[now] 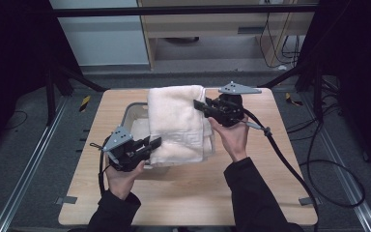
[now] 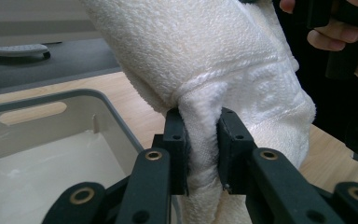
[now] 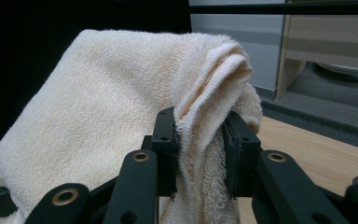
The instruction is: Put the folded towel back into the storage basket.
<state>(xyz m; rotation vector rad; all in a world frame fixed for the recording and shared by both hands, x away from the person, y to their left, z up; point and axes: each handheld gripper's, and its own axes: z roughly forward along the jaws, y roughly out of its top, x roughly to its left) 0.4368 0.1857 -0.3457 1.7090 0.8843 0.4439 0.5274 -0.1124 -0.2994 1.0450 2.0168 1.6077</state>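
A folded cream towel (image 1: 178,123) hangs lifted over a grey plastic bin (image 1: 134,112) in the middle of the wooden table. My left gripper (image 1: 155,143) is shut on the towel's near left edge; in the left gripper view the towel (image 2: 223,60) bulges up between the jaws of the left gripper (image 2: 201,149), with the bin (image 2: 70,140) down at the left. My right gripper (image 1: 199,104) is shut on the far right edge of the towel. In the right gripper view a thick fold of towel (image 3: 121,107) is pinched in the right gripper (image 3: 200,149).
The wooden table (image 1: 188,188) has bare top in front of and to the right of the bin. A black cable (image 1: 290,164) trails off the table's right side. A wooden cabinet (image 1: 212,29) and dark frame legs stand beyond the far edge.
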